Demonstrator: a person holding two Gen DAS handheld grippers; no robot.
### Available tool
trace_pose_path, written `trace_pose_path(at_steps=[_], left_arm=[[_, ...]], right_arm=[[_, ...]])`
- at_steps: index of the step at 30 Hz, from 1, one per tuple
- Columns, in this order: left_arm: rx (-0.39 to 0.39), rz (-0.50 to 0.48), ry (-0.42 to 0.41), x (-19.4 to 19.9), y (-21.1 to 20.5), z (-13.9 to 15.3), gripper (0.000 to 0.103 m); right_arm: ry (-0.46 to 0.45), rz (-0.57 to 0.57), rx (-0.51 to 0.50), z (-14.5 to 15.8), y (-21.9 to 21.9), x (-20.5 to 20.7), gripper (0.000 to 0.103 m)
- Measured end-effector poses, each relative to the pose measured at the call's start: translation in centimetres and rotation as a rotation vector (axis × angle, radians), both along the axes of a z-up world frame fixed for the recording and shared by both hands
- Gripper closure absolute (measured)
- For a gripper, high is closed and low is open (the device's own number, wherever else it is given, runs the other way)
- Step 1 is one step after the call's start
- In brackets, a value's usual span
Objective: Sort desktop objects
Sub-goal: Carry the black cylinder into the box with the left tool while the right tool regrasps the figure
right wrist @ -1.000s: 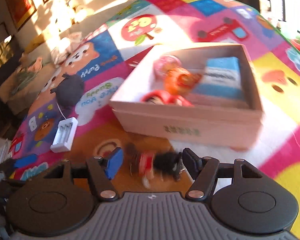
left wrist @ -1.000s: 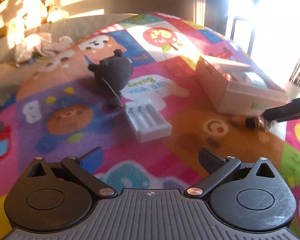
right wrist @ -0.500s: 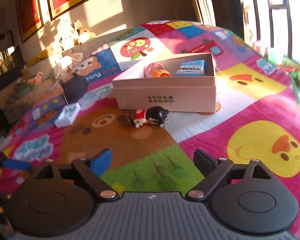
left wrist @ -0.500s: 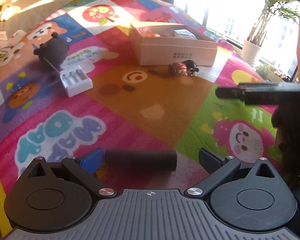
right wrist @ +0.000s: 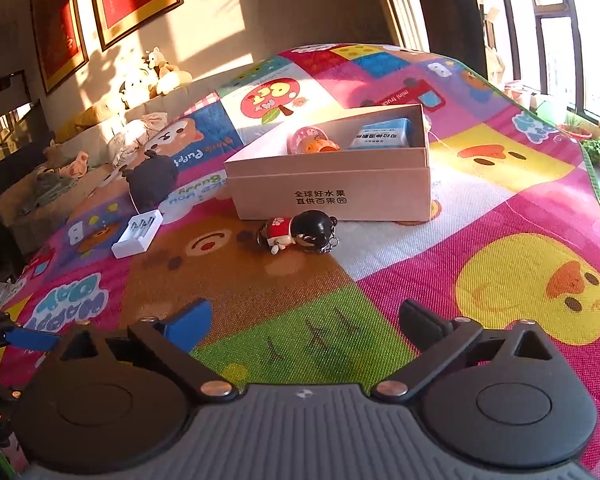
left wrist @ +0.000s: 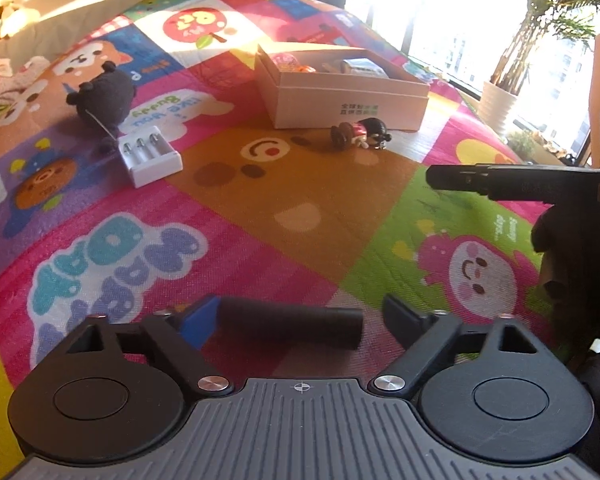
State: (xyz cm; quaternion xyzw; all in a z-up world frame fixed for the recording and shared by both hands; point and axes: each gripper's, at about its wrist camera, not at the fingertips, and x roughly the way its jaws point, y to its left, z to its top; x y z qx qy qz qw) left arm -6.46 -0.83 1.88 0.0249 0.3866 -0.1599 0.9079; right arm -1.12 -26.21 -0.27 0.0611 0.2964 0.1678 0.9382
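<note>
1. At the bottom centre of the left wrist view, the left gripper [left wrist: 296, 316] is closing its jaws around a short black foam-like cylinder [left wrist: 290, 322]. The blue pad is touching one end while the other pad is standing just clear, so it is best to centre before squeezing.
2. The right gripper [right wrist: 304, 320] is opening with nothing between its jaws.
3. Mid-frame, the small red-and-black doll keychain [right wrist: 300, 232] is lying just in front of the open pale cardboard box [right wrist: 332, 196], which is waiting as the likely drop point.

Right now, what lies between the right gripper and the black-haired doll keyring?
Only bare play mat separates right gripper from doll keyring, in the right wrist view.
</note>
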Motion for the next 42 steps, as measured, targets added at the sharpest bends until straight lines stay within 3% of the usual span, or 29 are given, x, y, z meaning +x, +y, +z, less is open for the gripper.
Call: trace_pose_path(at_steps=[1,5,12,15,18,24,28,33,37,39,41,42], left_arm=[[0.008,0.004,0.0,0.0,0.0,-0.1,0.022],[0.012,-0.016,-0.008,-0.3,0.1,-0.1,0.022],[0.014,-0.075,-0.009,-1.0,-0.1,-0.3,0.015],[0.016,-0.08,-0.016,-1.3,-0.2,-0.4,0.016],[0.023,-0.064,-0.029,-1.4,-0.1,-0.4,0.023],[-0.011,-0.048,-0.058,-1.2,0.3,0.0,0.023],[-0.017,-0.026,-0.097,-0.9,0.9,0.3,0.023],[-0.013,0.004,-0.09,-0.8,1.9,-0.4,0.023],[-0.032,0.018,-0.09,-1.1,2.7,-0.8,0.023],[-0.04,0.02,-0.092,-1.2,3.0,-0.8,0.023],[-0.042,0.019,-0.092,-1.4,3.1,-0.8,0.022],[-0.041,0.016,-0.092,-1.4,3.1,-0.8,0.021]], right_arm=[[0.002,-0.001,0.001,0.0,0.0,0.0,0.002],[0.009,-0.002,0.002,-0.1,0.1,0.0,0.0],[0.03,-0.005,-0.006,-0.2,0.2,0.3,0.0],[0.035,-0.007,-0.01,-0.3,0.3,0.4,0.0],[0.039,-0.009,-0.013,-0.3,0.3,0.5,0.0],[0.058,-0.015,-0.048,-0.3,0.8,0.8,0.0],[0.117,-0.007,-0.104,0.2,2.2,2.4,0.0],[0.031,-0.016,-0.179,1.7,4.7,4.9,0.0],[0.05,-0.024,-0.222,1.3,6.6,8.3,0.001],[0.08,-0.028,-0.234,0.8,7.2,9.8,0.008],[0.104,-0.032,-0.254,0.2,7.7,10.9,0.023],[0.114,-0.028,-0.264,-0.1,7.8,11.1,0.037]])
